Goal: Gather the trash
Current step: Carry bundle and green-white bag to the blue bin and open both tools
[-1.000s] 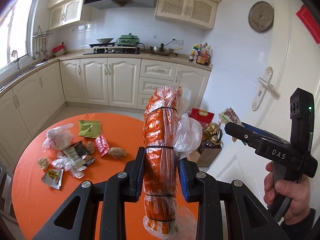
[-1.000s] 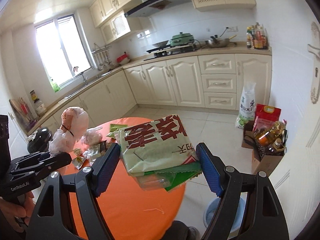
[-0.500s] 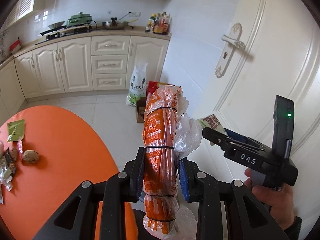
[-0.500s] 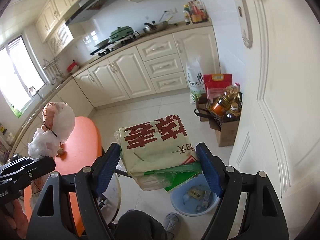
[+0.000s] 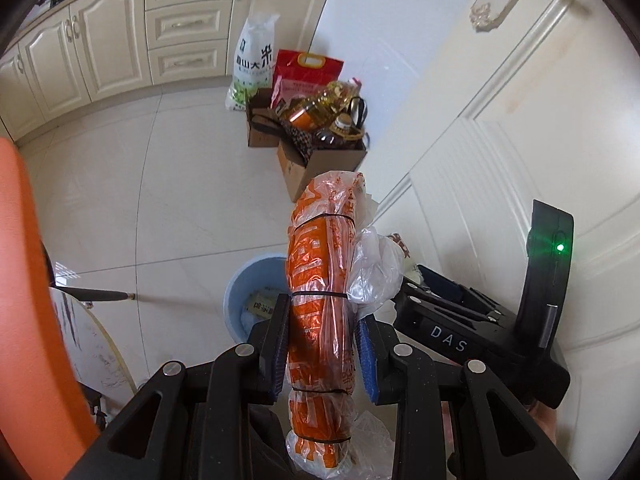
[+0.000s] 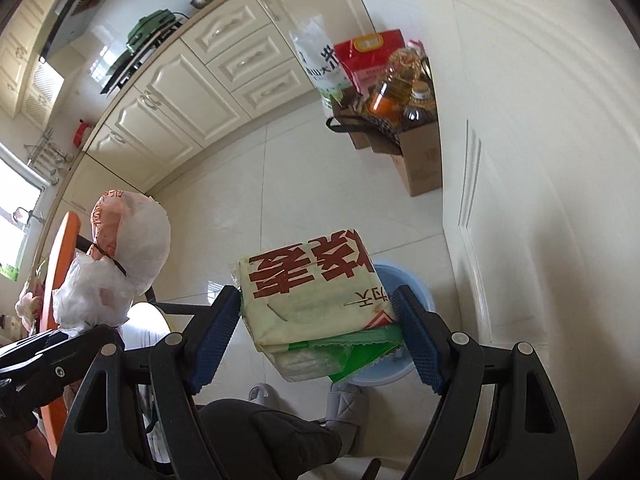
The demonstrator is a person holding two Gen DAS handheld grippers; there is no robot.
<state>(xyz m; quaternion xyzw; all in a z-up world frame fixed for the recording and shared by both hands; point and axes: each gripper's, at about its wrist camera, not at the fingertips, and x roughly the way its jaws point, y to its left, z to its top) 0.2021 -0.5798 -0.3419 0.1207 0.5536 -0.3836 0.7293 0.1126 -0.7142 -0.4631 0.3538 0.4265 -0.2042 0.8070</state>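
Trash fills both my hands: my left gripper (image 5: 322,354) is clenched on an orange plastic-wrapped bundle (image 5: 320,304) bound with black bands, and my right gripper (image 6: 320,332) is grasping a pale flat packet with red lettering (image 6: 312,292), a green wrapper tucked under it. Both loads hang above the floor, close over the blue bin (image 5: 256,296) that stands by the white door (image 5: 480,140).

To drop them well, I judge I should centre each load over the bin's mouth before letting go, one after the other, since the two grippers sit just beside each other and the bundle's loose plastic could snag. The packet is wide, nearly as wide as the bin (image 6: 404,292) looks from here, so I'd tip it in edge first.

Room is tight on two sides: the orange desk (image 5: 24,280) edge and a pale chair seat on my left, the door on my right. My slippered feet (image 6: 344,400) stand right at the bin. Beyond it the tiled floor is open up to the cardboard boxes of bottles (image 5: 320,136).
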